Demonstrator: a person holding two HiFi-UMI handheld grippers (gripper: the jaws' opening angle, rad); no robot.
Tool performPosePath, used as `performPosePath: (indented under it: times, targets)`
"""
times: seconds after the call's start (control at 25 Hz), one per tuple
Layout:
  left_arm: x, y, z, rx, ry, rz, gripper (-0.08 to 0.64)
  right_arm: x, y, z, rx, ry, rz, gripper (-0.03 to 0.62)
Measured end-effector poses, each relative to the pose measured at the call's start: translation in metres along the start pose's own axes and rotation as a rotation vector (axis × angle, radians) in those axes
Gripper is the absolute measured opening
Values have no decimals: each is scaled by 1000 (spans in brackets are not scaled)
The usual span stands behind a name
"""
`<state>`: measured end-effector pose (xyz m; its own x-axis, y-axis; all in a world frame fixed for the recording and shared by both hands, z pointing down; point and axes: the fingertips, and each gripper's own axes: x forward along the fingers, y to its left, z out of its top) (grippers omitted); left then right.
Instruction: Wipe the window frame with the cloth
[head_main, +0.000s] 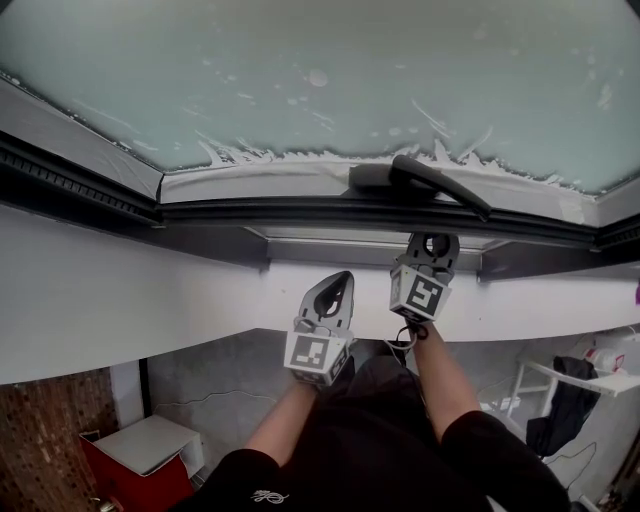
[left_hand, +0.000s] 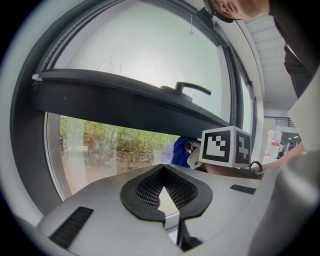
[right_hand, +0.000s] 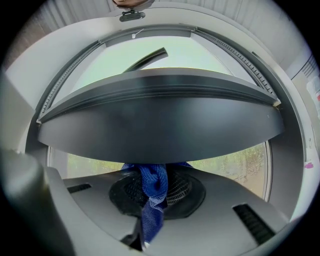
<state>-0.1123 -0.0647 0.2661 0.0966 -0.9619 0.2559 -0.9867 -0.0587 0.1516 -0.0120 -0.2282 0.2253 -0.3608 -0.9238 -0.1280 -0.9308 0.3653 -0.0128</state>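
At window frame (right_hand: 160, 120), R gripper (right_hand: 154, 176) pinches cloth (right_hand: 151, 187); L gripper (left_hand: 163, 194) closed, empty.

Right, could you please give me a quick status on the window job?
Left gripper shut, empty. Right gripper shut on blue cloth, cloth up at the dark window frame's lower edge. Nothing in the way; handle sits above.

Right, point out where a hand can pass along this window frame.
Free: the dark frame rail left of the handle, and the white ledge below it. Crowded: beneath the handle, where the right gripper holds the blue cloth at the rail, left gripper close beside.
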Motion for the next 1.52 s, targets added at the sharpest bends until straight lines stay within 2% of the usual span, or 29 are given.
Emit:
performPosePath:
  times: [0.68,1.52]
  targets:
    - [-29,64,0,-22,-21,67,5,2,84,-1,-10,-1,100,26]
    - [-41,99,-1,-37,-39,85,5,4,135,-2,-20,0,158,26]
